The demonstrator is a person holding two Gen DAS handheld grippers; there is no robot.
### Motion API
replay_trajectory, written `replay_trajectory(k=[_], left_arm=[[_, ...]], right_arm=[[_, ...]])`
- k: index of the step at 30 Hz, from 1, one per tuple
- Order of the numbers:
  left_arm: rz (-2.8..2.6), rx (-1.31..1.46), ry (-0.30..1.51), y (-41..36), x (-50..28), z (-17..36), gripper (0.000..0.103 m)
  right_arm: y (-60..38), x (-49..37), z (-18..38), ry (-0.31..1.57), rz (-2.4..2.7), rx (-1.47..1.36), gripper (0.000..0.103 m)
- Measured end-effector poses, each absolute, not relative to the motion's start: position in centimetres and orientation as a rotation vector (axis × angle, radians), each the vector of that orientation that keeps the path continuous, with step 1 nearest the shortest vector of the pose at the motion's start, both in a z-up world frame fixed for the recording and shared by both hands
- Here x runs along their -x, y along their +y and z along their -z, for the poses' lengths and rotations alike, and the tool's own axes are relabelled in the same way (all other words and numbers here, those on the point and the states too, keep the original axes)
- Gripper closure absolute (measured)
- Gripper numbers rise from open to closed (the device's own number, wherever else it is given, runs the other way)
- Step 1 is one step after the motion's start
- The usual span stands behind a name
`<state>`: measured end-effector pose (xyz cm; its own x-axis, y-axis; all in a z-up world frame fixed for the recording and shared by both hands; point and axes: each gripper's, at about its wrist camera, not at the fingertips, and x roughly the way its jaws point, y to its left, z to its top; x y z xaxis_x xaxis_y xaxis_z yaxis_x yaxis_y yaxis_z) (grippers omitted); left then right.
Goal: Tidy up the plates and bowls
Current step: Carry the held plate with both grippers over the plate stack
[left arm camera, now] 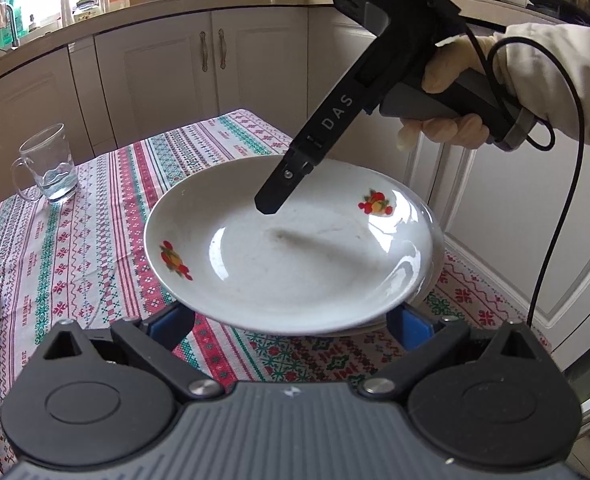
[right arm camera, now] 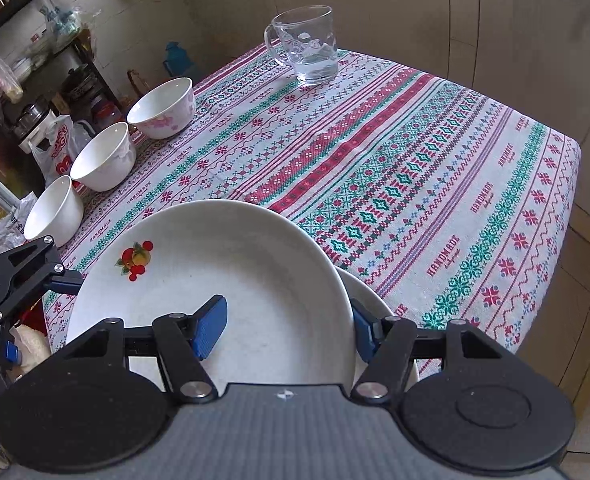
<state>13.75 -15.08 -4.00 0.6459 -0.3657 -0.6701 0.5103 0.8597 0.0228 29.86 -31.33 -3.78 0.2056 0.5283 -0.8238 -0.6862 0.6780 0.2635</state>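
Now straddling the top plate's right rim with the right gripper, jaws standing half apart: one pad inside the dish, the other outside just beside the rim, not pinching. Lying forward and left of those jaws, and resting askew on a second plate. Sitting wide at the opposite rim with the left gripper, fingertips hidden beneath, contact not showing. Counting outward: two plates, three bowls lining the tablecloth's left edge, one glass mug standing well apart.

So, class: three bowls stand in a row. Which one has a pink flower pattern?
The bowl nearest the glass mug: the pink-flowered bowl. The other two bowls look plain white.
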Motion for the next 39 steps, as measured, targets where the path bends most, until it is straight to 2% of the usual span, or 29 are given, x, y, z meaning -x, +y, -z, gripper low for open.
replay_trajectory(k=[19, 28, 33, 39], left_arm=[[0.53, -0.237, 0.707, -15.7, -13.7, 4.1, 0.002], [0.537, -0.231, 0.704, -15.5, -13.6, 4.0, 0.002], [0.553, -0.224, 0.704, -15.4, -13.6, 4.1, 0.002], [0.568, -0.209, 0.701, -15.2, -13.4, 4.0, 0.002]], right_arm=[[-33.1, -28.9, 4.7, 1.06, -0.802, 0.146, 0.032], [-32.3, -28.1, 4.9, 1.05, -0.781, 0.172, 0.02], [-31.8, -27.4, 4.9, 1.074, -0.75, 0.211, 0.01], [-31.4, -26.5, 4.9, 1.099, -0.715, 0.265, 0.005]])
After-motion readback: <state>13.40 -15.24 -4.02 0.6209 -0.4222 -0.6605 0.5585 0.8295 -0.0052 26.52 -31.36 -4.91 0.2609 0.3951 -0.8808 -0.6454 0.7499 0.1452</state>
